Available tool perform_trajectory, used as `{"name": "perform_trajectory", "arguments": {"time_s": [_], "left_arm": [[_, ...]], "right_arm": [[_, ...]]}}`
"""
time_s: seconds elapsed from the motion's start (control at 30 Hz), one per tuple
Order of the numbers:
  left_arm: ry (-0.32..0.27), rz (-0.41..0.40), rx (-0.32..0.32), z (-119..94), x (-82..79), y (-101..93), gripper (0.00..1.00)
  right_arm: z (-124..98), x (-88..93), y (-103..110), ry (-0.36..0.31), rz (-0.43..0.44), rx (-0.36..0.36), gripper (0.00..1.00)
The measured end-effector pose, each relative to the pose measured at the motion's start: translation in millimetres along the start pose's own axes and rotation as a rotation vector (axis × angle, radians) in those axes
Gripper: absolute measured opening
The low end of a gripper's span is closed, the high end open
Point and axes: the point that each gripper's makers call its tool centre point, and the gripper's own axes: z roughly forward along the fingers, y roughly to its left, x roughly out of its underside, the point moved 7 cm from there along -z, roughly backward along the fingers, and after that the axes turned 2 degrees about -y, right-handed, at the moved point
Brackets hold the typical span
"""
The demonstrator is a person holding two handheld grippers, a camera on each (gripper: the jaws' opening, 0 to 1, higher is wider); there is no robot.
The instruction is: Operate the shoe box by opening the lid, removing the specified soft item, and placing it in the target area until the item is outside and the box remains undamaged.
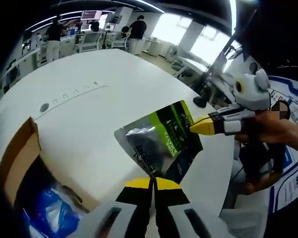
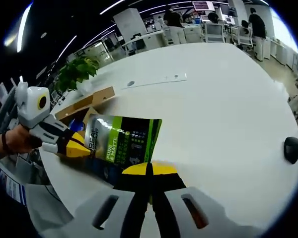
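I am holding one green-and-black pouch (image 1: pixel 161 141) (image 2: pixel 123 141) above the white table (image 1: pixel 89 124) (image 2: pixel 213 109), with my left gripper (image 1: pixel 152 179) and my right gripper (image 2: pixel 148 171) each pressing their jaws together on an edge of it. Its print is showing "PURE" and "MATTE"; the rest is too small to read. One open cardboard shoe box (image 1: pixel 20 153) (image 2: pixel 87 106) is sitting just beside it on the table's edge, with blue packing (image 1: pixel 44 213) inside.

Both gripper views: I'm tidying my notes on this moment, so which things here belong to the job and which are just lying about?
Job:
green pouch, gripped by both
cardboard box, open
left gripper
right gripper
white table

Lying about:
black mouse
potted plant
people at far desks
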Motion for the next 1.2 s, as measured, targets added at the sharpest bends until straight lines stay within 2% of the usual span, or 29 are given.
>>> {"name": "perform_trajectory", "arguments": {"time_s": [0.3, 0.6, 0.73, 0.83, 1.07, 1.2], "left_arm": [[0.064, 0.063, -0.014, 19, -0.8, -10.2, 0.00], [0.134, 0.115, -0.026, 35, 8.7, -11.0, 0.01], [0.155, 0.110, -0.034, 40, 13.9, -8.5, 0.01], [0.173, 0.130, -0.050, 42, 13.8, -7.7, 0.01], [0.267, 0.171, -0.086, 53, 18.1, -4.9, 0.01], [0.292, 0.174, -0.092, 57, 19.7, -3.7, 0.01]], "right_arm": [[7, 12.1, -17, 0.032, 0.027, 0.008, 0.00], [19, 24.5, -26, 0.071, 0.036, 0.009, 0.00], [24, 29.6, -28, 0.085, 0.041, 0.006, 0.00], [28, 31.9, -29, 0.093, 0.040, 0.007, 0.00], [35, 31.1, -31, 0.106, 0.038, 0.006, 0.00], [38, 32.1, -33, 0.110, 0.033, 0.010, 0.00]]}}
